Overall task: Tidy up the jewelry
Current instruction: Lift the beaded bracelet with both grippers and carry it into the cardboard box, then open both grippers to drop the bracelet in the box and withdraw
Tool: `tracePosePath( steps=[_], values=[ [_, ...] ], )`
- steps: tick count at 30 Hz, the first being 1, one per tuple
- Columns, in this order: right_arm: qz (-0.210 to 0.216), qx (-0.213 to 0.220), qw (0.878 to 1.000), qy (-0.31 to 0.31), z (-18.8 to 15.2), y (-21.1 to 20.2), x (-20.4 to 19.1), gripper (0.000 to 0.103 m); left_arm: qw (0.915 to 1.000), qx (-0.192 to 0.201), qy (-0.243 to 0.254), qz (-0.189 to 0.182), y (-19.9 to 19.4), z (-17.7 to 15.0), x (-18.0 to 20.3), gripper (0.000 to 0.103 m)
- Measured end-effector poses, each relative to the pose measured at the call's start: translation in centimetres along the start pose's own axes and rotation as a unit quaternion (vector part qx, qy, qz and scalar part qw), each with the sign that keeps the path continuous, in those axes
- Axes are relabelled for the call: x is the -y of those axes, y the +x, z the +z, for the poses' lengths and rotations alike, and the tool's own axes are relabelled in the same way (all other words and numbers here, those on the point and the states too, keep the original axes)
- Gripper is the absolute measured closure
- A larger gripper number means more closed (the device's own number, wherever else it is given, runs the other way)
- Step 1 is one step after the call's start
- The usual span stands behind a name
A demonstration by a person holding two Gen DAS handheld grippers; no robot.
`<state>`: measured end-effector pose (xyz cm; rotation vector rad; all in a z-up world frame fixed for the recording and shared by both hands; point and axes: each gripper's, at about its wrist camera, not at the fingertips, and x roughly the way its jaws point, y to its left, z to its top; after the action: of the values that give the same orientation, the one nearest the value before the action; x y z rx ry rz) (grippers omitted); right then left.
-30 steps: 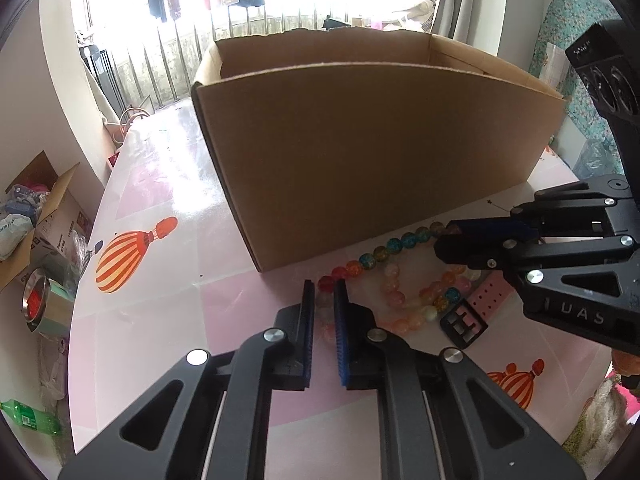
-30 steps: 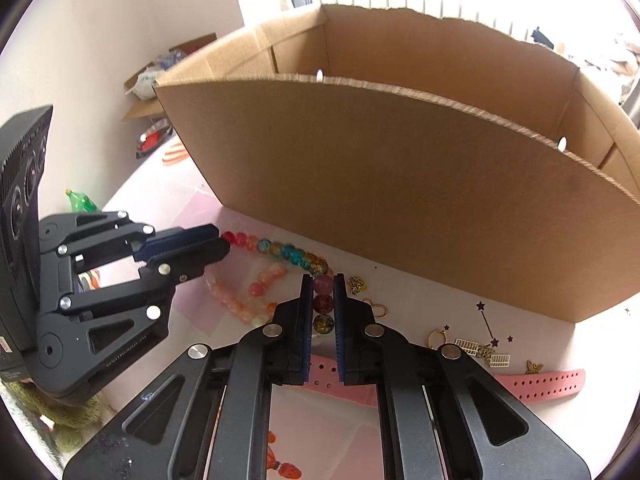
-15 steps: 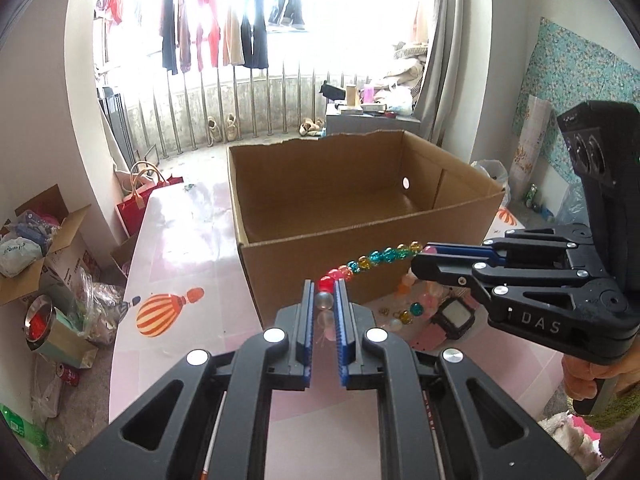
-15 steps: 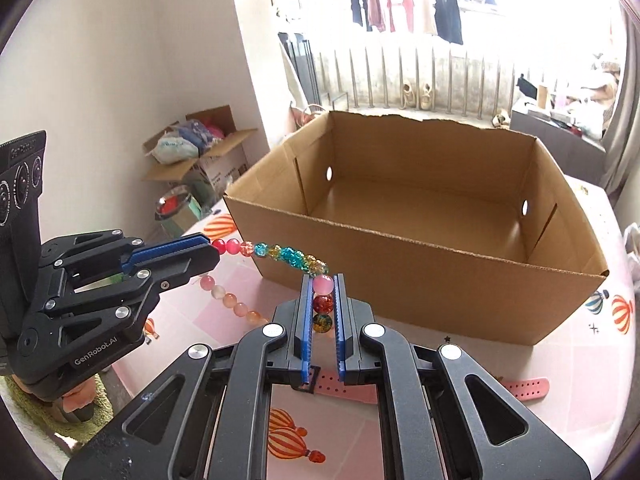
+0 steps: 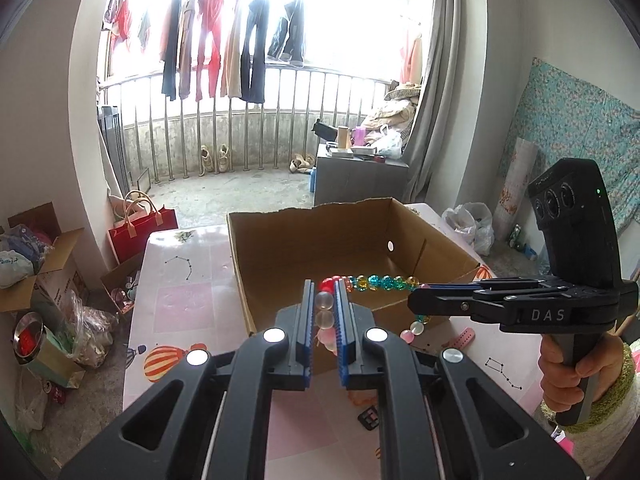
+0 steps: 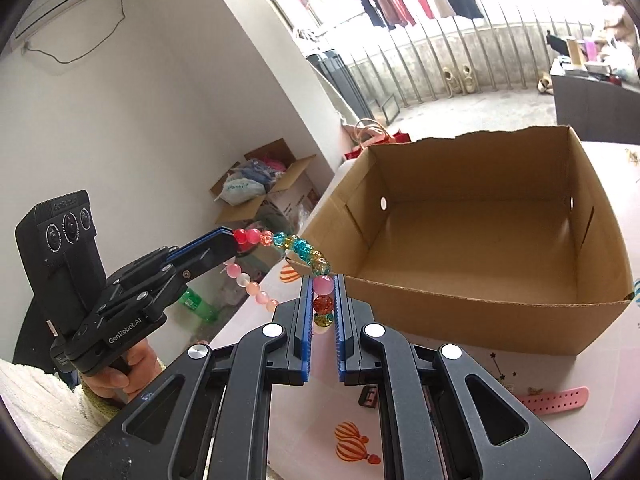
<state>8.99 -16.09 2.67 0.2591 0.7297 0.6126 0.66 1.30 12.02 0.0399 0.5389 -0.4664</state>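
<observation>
Lifted off the table (image 5: 176, 300), the bead string (image 5: 376, 282) hangs clamped between left gripper (image 5: 323, 312) and right gripper (image 6: 322, 304).

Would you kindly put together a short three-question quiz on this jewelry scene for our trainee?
1. True or false: the cardboard box already holds jewelry.
2. What holds the beaded necklace off the table?
A. the left gripper alone
B. both grippers, the right gripper too
C. the box rim
3. Fill in: the pink watch strap lies on the ____.

Key: 1 false, its visible floor is bare; 2 B, each has its jaws closed on beads; 3 table.
</observation>
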Motion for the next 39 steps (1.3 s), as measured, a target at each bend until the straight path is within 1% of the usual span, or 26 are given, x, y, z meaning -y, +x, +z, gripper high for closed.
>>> tracePosePath(
  steps=[4,9,12,15,17,21,23,26,30,31,33,34,36,39],
  values=[
    [0.004,0.003,1.0,0.0,0.9,0.1,0.0,0.095,0.9999,0.004,0.012,0.002,0.1,1.0,0.4,0.094],
    [-0.002,0.001,1.0,-0.013,3.7,1.0,0.6,0.095,0.9998,-0.006,0.02,-0.005,1.9,3.0,-0.1,0.094],
    [-0.015,-0.023,1.0,-0.008,6.0,2.7,2.0,0.095,0.9993,-0.029,0.018,-0.013,4.5,4.3,-0.9,0.094],
    [-0.025,-0.06,0.998,0.008,8.3,5.2,4.2,0.095,0.9974,-0.069,0.013,-0.017,8.3,5.9,-2.1,0.094],
    [-0.037,-0.09,0.995,0.017,9.6,7.4,5.8,0.095,0.9943,-0.104,0.017,-0.014,11.4,6.6,-2.8,0.094],
    [-0.065,-0.151,0.986,0.02,11.3,12.2,8.4,0.095,0.9848,-0.165,0.052,0.019,17.6,7.2,-3.3,0.094],
    [-0.079,-0.176,0.981,0.017,11.8,14.2,9.4,0.095,0.9782,-0.193,0.071,0.032,20.3,7.1,-3.3,0.094],
    [-0.092,-0.206,0.974,0.019,12.0,16.8,10.9,0.095,0.968,-0.234,0.082,0.041,23.4,6.8,-3.3,0.094],
    [-0.09,-0.236,0.967,0.037,12.1,18.9,12.7,0.095,0.952,-0.29,0.084,0.051,26.3,6.0,-3.5,0.094],
    [-0.089,-0.243,0.965,0.044,11.9,19.4,13.2,0.095,0.9501,-0.295,0.084,0.054,26.6,6.0,-3.5,0.094],
    [-0.083,-0.255,0.961,0.062,11.6,20.2,13.9,0.095,0.9468,-0.297,0.103,0.07,26.6,5.9,-3.1,0.093],
    [-0.08,-0.259,0.96,0.073,11.5,20.4,14.2,0.091,0.9461,-0.298,0.104,0.074,26.6,6.0,-3.0,0.093],
    [-0.069,-0.265,0.957,0.091,11.3,20.6,14.8,0.089,0.9466,-0.299,0.098,0.072,26.3,6.0,-3.1,0.093],
    [-0.068,-0.258,0.958,0.105,11.6,19.8,15.0,0.081,0.9497,-0.291,0.089,0.073,25.7,6.2,-3.0,0.093]
  ],
)
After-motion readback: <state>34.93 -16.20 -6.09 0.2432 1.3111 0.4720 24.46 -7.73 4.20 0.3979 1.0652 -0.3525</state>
